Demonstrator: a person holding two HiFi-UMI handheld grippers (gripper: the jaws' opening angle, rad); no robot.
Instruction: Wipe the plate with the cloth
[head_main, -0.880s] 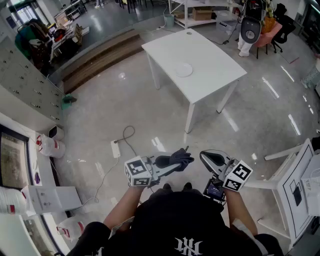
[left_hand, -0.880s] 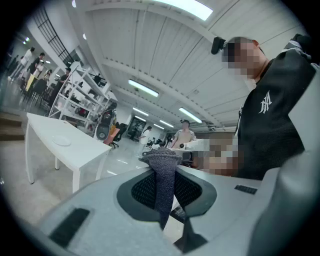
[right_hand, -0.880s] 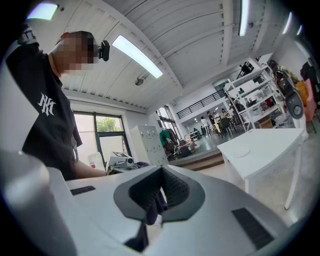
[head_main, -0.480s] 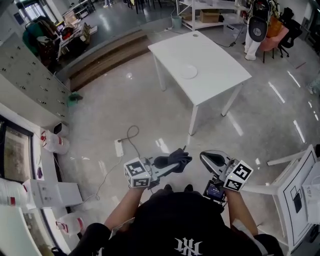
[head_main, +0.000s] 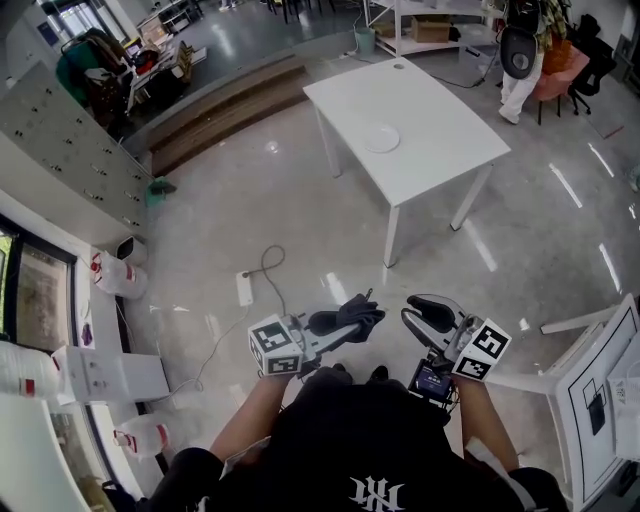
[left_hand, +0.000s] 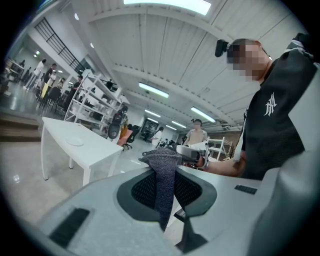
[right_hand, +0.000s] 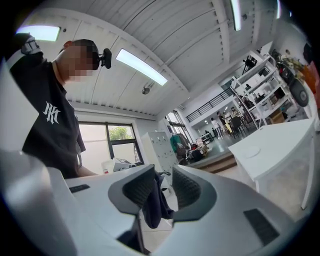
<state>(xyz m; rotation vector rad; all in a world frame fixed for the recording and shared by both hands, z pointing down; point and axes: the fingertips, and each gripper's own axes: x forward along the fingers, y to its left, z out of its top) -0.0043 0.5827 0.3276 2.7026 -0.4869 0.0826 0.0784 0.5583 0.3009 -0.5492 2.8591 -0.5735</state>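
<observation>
Dark-grey knitted cloth (head_main: 352, 317): lower centre of the head view. It hangs bunched from the left gripper, with a fold standing up above the pads.
Left gripper (head_main: 322, 326): lower centre, left of the cloth's loose end. Its jaws are clamped on the cloth, which fills the gap between the ribbed pads.
Right gripper (head_main: 428, 312): lower centre-right, near the cloth but apart from it. Its jaws stand apart with nothing held; the cloth seen through the gap lies beyond them.
Round white plate (head_main: 382, 139): upper centre-right of the head view, lying flat on the table, well apart from both grippers.
White rectangular table (head_main: 440, 115): upper right; its top carries only the plate.
White power strip with cable (head_main: 243, 290): on the glossy floor, centre-left, between person and table.
Stage, as judged: approach; no wiping begun.
Hazard, plate: it sits loose and could skate toward the table edge if wiped without the right gripper steadying it.
Hazard, cloth: it is pinched by a narrow part only, so drag could pull it free.
Hazard, floor: the cable lies near the walking line and could trip the person.
</observation>
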